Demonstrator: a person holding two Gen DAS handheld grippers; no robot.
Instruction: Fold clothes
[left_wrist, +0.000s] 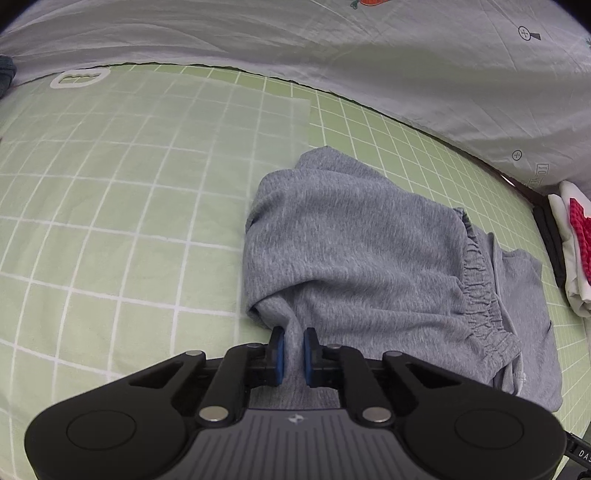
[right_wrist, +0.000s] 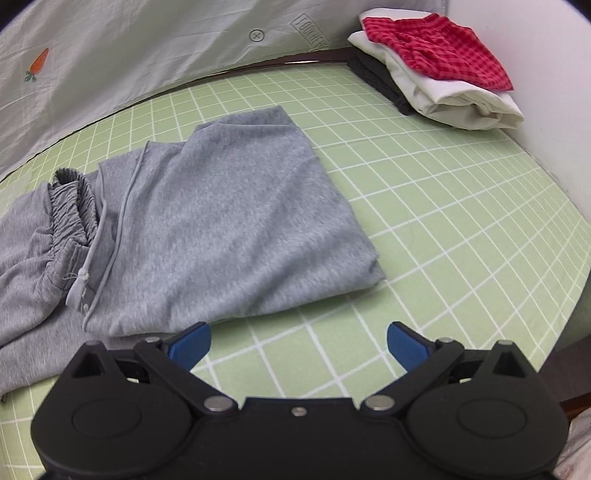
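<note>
While the left gripper (left_wrist: 293, 345) pinches a fold of the grey pants (left_wrist: 369, 266) low over the green sheet (left_wrist: 110, 221), one pair lies half-folded there; the right gripper (right_wrist: 298, 341) hovers spread and empty beside it. Three folded garments are stacked (right_wrist: 443, 77) far right.

Left wrist view: low, close behind the left claw (left_wrist: 294, 347), facing the grey sweatpants (left_wrist: 354, 236). Right wrist view: behind the right claw (right_wrist: 298, 341), slightly farther back. Both share the sweatpants, green checked bedsheet (left_wrist: 110, 206) and folded clothes stack (right_wrist: 439, 74).
</note>
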